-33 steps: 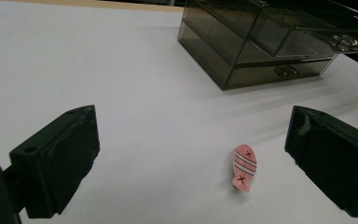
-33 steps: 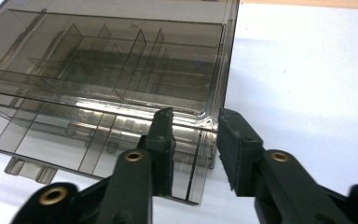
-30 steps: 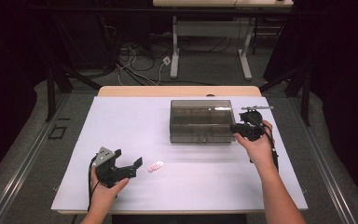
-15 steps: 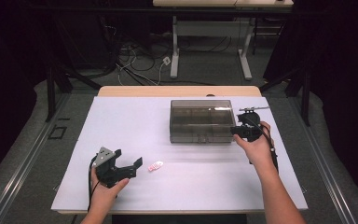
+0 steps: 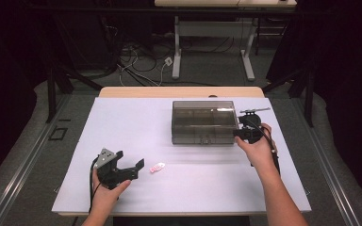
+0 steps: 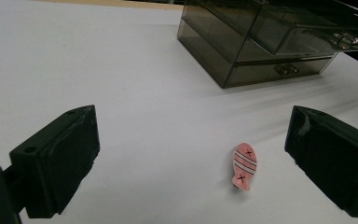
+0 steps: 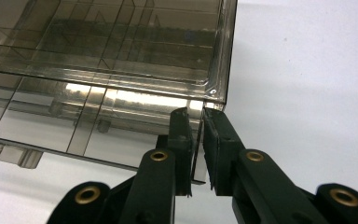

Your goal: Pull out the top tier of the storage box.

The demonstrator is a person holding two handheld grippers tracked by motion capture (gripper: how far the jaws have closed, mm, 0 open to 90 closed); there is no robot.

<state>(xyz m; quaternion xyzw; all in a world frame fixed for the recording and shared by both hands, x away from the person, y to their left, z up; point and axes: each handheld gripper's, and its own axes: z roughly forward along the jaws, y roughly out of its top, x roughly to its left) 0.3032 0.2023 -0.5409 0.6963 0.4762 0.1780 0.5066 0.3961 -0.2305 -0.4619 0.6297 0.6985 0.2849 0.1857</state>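
Right gripper (image 7: 195, 140) has just been closing, its fingers now clamped on the side wall of an open drawer (image 7: 135, 126) of the box (image 5: 203, 121), toward the counter's far right. Left gripper (image 6: 191, 158) has fingers wide apart, the fish clip (image 6: 244, 165) lying between them near the front edge, long axis pointing away, so left's nearer.

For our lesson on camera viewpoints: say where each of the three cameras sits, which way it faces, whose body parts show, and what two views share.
High view: above the person's side, facing forward and down on the table; both forearms show.
Left gripper view: on the left gripper, jaws wide apart, facing the pink fish clip.
Right gripper view: on the right gripper, jaws pinching the drawer box side wall.
All views share the drawer box.
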